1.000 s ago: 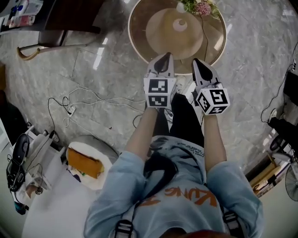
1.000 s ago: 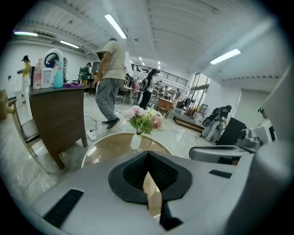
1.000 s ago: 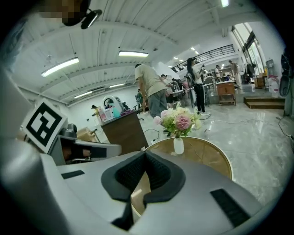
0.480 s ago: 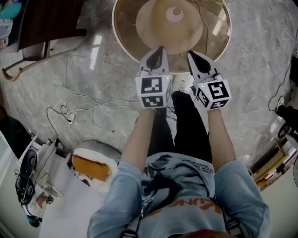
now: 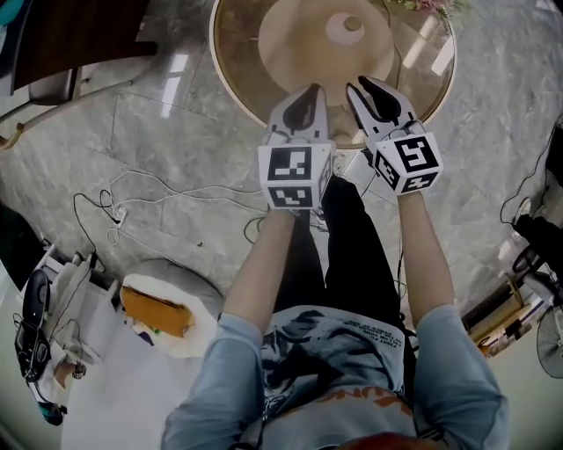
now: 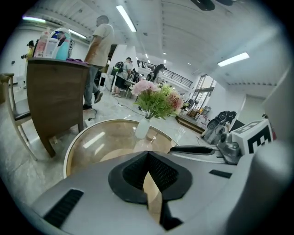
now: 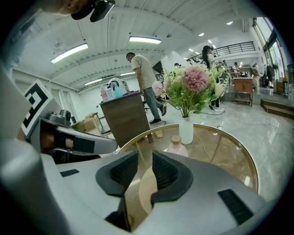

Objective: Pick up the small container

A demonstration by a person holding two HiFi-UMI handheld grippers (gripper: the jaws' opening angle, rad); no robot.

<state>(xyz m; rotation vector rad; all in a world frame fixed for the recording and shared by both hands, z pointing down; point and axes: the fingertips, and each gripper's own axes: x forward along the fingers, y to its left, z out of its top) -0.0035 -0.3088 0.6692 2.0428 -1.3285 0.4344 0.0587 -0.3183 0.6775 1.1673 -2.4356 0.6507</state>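
The small container (image 5: 352,25) is a clear bottle with a cork-coloured cap, standing near the middle of the round glass table (image 5: 230,88). In the right gripper view the small container (image 7: 176,146) stands just ahead, beside a white vase of pink flowers (image 7: 186,128). My right gripper (image 5: 361,85) hangs over the table's near rim. Its jaws have just been opening and nothing is between them (image 7: 145,158). My left gripper (image 5: 309,90) is beside it, shut and empty, its pads meeting at the tip (image 6: 148,155). The vase (image 6: 142,128) shows ahead of it.
A dark wooden cabinet (image 5: 79,35) stands left of the table. Cables (image 5: 149,189) trail over the marble floor. A round stool with an orange thing on it (image 5: 158,308) is at lower left beside some equipment (image 5: 35,325). A person (image 7: 144,87) walks far behind.
Both grippers have come down and forward over the table's near rim. The right jaws, closed before, now stand apart. The left jaws stay closed.
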